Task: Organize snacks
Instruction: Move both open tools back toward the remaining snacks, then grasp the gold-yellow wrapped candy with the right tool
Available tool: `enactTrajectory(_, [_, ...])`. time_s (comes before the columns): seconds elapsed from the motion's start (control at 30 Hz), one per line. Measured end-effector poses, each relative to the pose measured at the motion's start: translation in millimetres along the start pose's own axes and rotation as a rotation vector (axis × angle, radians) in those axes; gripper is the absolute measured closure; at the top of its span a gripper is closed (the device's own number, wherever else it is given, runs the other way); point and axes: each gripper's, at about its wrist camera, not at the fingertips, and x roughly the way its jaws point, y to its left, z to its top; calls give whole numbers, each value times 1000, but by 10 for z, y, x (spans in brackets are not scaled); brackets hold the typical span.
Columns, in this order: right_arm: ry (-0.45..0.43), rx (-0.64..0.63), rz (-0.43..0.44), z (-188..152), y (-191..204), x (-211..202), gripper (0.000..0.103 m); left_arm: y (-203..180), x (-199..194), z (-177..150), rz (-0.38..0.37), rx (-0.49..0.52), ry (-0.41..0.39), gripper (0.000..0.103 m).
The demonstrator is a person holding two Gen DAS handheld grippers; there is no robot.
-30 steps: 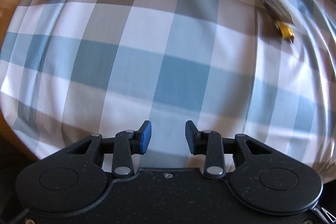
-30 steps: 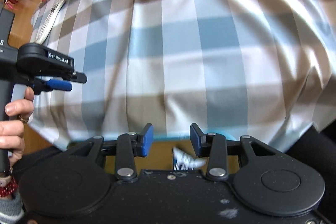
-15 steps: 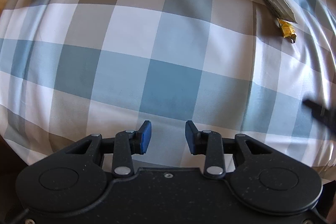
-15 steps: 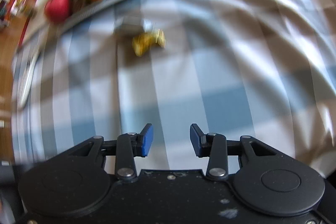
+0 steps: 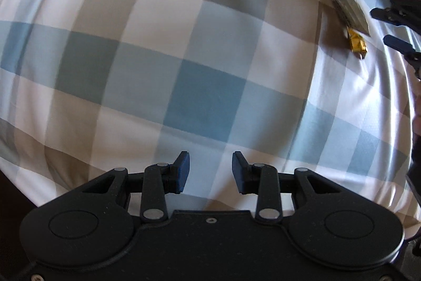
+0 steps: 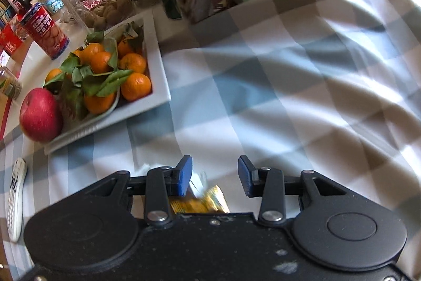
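Note:
A silver snack wrapper (image 5: 348, 9) and a small gold snack packet (image 5: 356, 44) lie on the checked tablecloth at the far right of the left wrist view. My left gripper (image 5: 210, 171) is open and empty, low over the cloth near its front edge. My right gripper (image 6: 214, 178) is open, right over the gold packet (image 6: 200, 202), which shows under its base; the silver wrapper is mostly hidden there. The right gripper also shows in the left wrist view (image 5: 394, 28), just right of the snacks.
A white tray (image 6: 158, 75) with tangerines (image 6: 135, 82) and a red apple (image 6: 39, 117) stands left of the right gripper. Jars, cans and a red tin (image 6: 44, 30) crowd the back. A white remote (image 6: 15, 199) lies at the left.
My right gripper has moved forward across the table to the two snacks, and has come into the left wrist view. My left gripper has edged forward a little.

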Motion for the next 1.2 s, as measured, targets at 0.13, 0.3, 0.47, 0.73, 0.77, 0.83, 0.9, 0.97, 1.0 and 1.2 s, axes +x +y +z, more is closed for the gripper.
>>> enactTrajectory(0.13, [15,-21,4,12,90,153,62,39,-66,44,38,-22,-45,59])
enactTrajectory(0.3, [52,-31,23,-64,145,246,62,107,-29,109,35,-48,-32,59])
enactTrajectory(0.47, [93,-15,81,-214,145,168,62,114,32,138,40,-59,-17,59])
enactTrajectory(0.73, [123,-128,157,-413,268,19,62,143,121,223,21,-74,8,59])
enactTrajectory(0.77, [129,-139,161,-417,268,9,62,146,123,231,18,-75,11,59])
enactTrajectory(0.83, [133,-145,143,-440,269,-2,62,182,109,242,7,-78,15,59])
enactTrajectory(0.9, [136,-144,134,-456,250,3,62,257,97,232,0,-77,13,59])
enactTrajectory(0.97, [132,-148,131,-475,231,-10,62,317,24,258,-2,-75,9,59])
enactTrajectory(1.0, [129,-156,128,-493,232,-22,62,328,19,266,-3,-76,7,59])
enactTrajectory(1.2, [119,-274,134,-689,337,-176,62,416,-25,248,0,-89,6,59])
